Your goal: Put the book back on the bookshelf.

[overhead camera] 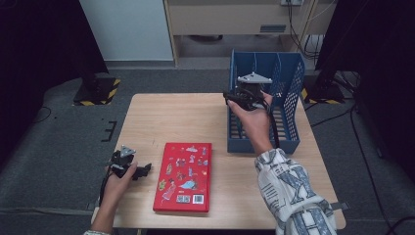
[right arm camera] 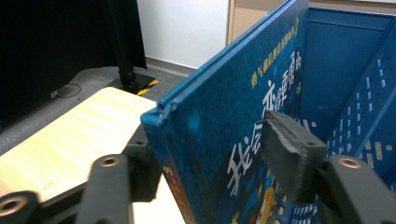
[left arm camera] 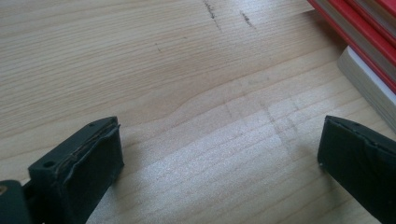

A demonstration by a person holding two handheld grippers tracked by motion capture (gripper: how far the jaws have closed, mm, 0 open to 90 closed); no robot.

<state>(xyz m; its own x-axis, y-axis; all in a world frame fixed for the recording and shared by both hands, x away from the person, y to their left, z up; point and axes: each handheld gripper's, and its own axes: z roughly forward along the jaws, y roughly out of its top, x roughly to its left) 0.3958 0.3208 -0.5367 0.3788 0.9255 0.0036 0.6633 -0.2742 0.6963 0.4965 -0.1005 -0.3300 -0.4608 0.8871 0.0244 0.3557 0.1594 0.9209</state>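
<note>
Pads of the right gripper [right arm camera: 210, 186] pinch a blue book [right arm camera: 233, 121] upright by its edge, at the near left of the blue file rack [overhead camera: 288, 83] at the table's [overhead camera: 166, 117] far right. With so shallow a hold, the book could probably tip or catch the rack's wall. Left gripper [left arm camera: 219, 154] rests spread and empty on the near left, just left of the red book [overhead camera: 184, 176].

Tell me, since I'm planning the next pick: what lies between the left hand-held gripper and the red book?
Only bare wooden tabletop lies between the left hand-held gripper and the red book, as the left gripper view shows.
</note>
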